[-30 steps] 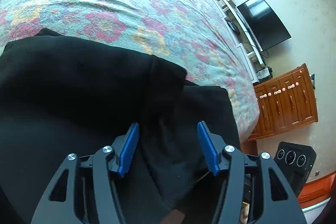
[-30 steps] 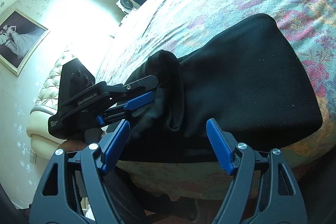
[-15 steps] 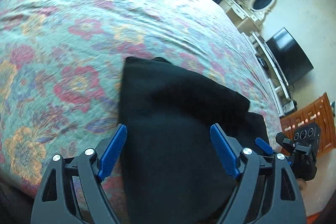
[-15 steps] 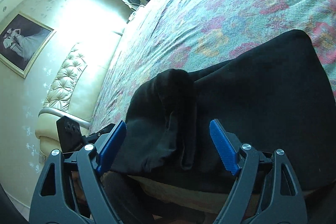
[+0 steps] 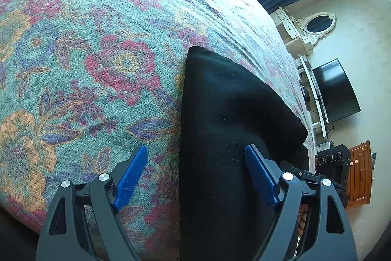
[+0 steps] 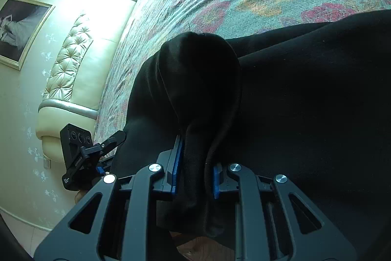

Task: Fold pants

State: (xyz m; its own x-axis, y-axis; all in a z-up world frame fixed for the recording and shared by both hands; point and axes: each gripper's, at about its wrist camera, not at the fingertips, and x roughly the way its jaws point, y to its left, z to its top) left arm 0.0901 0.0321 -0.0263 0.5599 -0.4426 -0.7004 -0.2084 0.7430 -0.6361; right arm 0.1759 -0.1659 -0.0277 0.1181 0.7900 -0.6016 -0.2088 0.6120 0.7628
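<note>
Pants [image 6: 305, 102] run off frame; bunched fold hides right fingers [image 6: 176, 163].

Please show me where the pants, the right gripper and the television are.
pants [image 5: 227, 114]: left wrist view, flat top.
right gripper [image 6: 194, 173]: right wrist view, between fingers.
television [image 5: 336, 89]: left wrist view, screen.

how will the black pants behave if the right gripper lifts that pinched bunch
Probably floppy: the black pants already drape in a soft fold out of the right gripper. The rest lies flat on the bedspread, so it would likely trail and unfold rather than rise as one piece.
</note>
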